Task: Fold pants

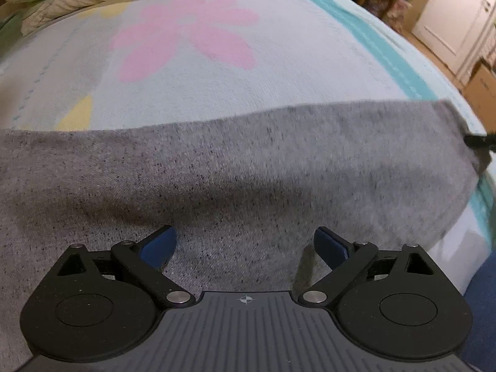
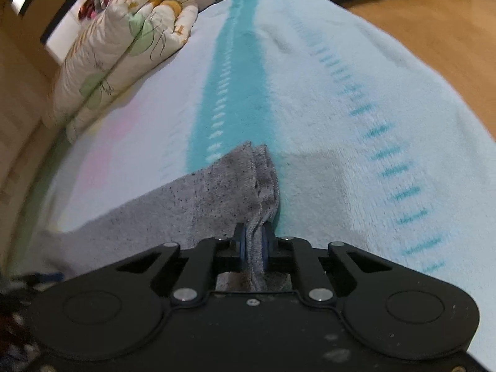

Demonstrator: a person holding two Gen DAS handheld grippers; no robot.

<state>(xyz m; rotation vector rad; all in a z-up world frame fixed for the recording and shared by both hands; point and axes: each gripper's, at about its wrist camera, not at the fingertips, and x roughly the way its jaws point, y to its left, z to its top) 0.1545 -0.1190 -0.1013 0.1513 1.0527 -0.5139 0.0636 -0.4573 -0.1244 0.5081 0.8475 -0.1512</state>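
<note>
Leftward: left gripper gaping wide over heathered grey pants, nothing pinched, fabric spread flat across pale flowered blanket. Rightward: right gripper clamped tight on bunched, doubled-up pants edge, cloth trailing away over teal stripe.

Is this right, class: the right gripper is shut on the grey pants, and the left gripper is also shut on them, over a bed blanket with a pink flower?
One thing is wrong. The left gripper is open: the left wrist view shows its blue pads spread apart above the grey pants. The right gripper does pinch the pants, and the blanket has the pink flower.
</note>
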